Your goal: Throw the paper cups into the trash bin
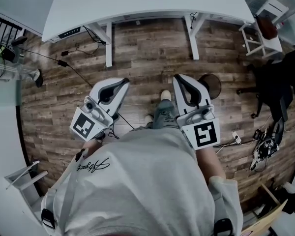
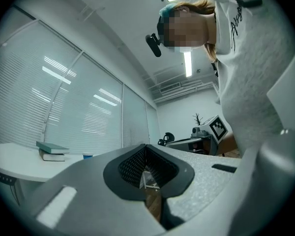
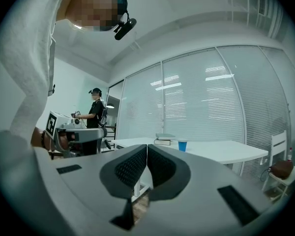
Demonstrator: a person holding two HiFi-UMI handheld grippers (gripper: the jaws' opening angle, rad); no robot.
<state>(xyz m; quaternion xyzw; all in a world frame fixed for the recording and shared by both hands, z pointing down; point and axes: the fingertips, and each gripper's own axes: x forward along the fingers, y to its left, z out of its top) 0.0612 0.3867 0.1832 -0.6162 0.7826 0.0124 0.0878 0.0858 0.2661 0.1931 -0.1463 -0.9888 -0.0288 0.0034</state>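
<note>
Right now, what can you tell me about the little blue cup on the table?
The cup is small and plain blue, and it may be paper. It stands upright on the white table. In the right gripper view it is just right of a stack of books, with a small gap between them. Only the table touches it. In the head view just a bit of it shows at the top edge. Whether anything is inside can't be seen.

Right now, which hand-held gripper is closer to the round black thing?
Right. The right hand-held gripper is beside the round black thing; the left hand-held gripper is beyond the feet.
</note>
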